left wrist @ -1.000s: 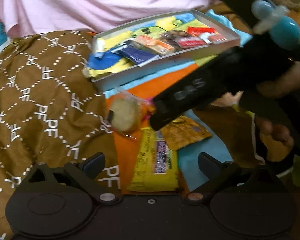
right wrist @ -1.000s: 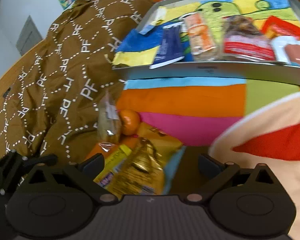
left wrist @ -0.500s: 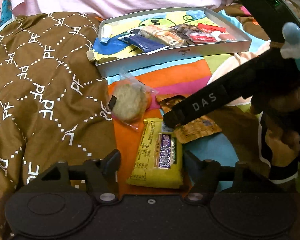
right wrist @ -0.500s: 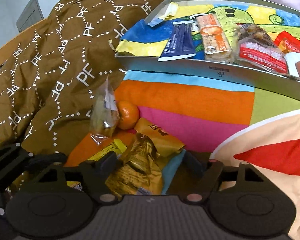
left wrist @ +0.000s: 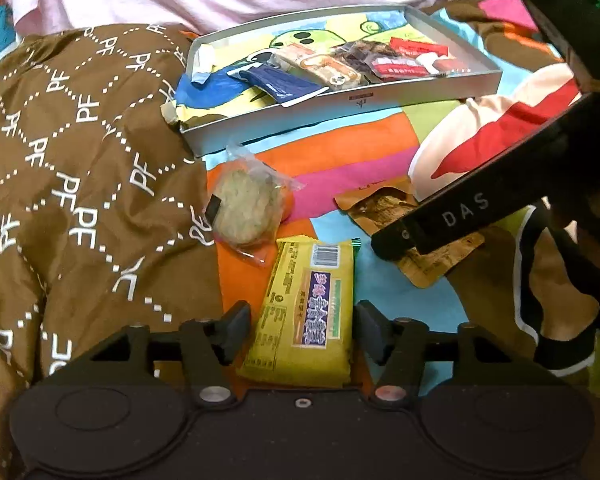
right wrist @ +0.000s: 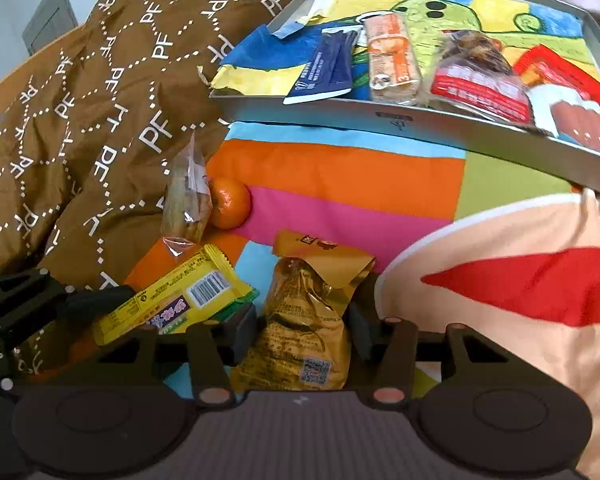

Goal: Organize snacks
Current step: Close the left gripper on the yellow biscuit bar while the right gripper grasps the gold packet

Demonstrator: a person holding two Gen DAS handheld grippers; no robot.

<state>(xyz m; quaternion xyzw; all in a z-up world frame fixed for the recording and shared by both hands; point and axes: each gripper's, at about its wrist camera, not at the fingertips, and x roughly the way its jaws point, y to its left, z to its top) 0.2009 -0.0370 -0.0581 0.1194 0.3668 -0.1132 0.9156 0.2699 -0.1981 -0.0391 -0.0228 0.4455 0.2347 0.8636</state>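
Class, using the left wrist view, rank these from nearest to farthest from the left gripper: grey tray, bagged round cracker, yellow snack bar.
1. yellow snack bar, between the left gripper fingers.
2. bagged round cracker, ahead, slightly left.
3. grey tray, farthest back.

Left hand-held gripper (left wrist: 300, 332) jaws flank yellow snack pack (left wrist: 306, 312); right hand-held gripper (left wrist: 392, 242) over gold pouch (left wrist: 384, 208).

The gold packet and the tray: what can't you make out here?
- Gold packet, left view: its middle is covered by the right gripper's arm.
- Orange: clear in the right view, almost wholly behind the bagged cookie in the left view.
- Tray, right view: far right end cut off by the frame; its snack labels are too small to read.
- Yellow bar, right view: near end hidden behind the gripper body.
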